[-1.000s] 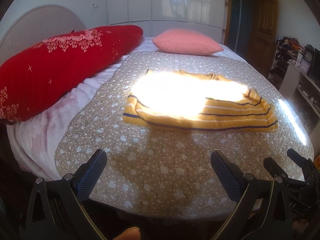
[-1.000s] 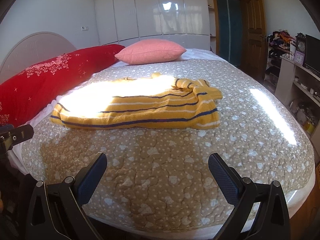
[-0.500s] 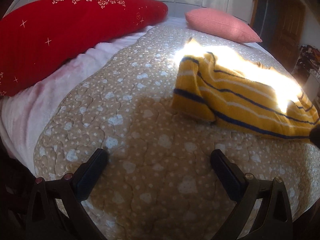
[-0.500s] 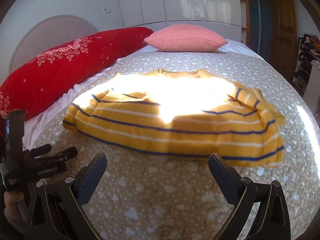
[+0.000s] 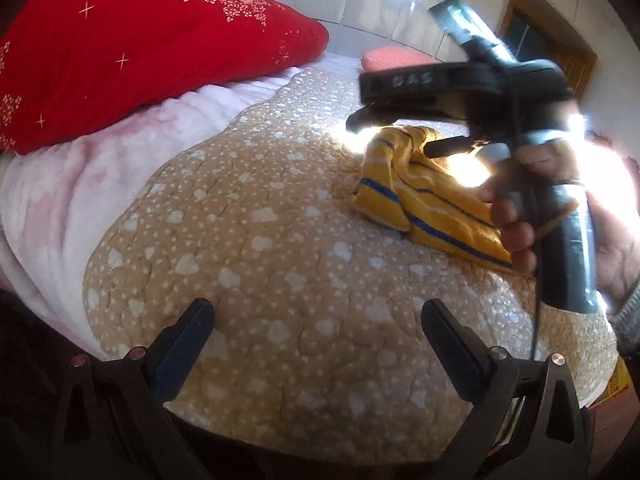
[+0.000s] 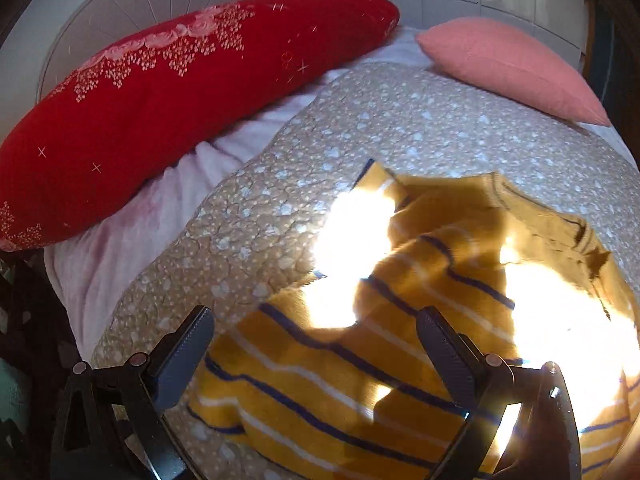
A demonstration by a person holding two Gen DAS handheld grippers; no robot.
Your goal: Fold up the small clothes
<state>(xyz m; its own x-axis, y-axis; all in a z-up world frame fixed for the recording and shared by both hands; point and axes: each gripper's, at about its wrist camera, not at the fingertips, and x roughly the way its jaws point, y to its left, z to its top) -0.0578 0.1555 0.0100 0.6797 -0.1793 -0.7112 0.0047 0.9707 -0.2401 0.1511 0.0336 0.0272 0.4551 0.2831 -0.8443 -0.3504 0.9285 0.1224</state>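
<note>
A yellow sweater with blue and white stripes [image 6: 360, 360] lies on the beige quilt [image 6: 360, 128], partly in bright sun. My right gripper [image 6: 316, 352] is open and hovers just over the sweater's left part, its jaws apart above the fabric. In the left wrist view the sweater [image 5: 424, 196] lies to the right, partly hidden by the right gripper's body [image 5: 500, 88] and the hand holding it. My left gripper [image 5: 316, 340] is open and empty over bare quilt [image 5: 260, 240], short of the sweater.
A long red pillow [image 6: 160, 92] lies along the left side on a pink-white blanket [image 6: 140, 232]. A pink cushion [image 6: 508, 64] sits at the far end. White wardrobes and a wooden door [image 5: 560, 52] stand behind the bed.
My right gripper has moved forward and down over the sweater's left part. My left gripper has swung left and lower; the right tool now crosses its view.
</note>
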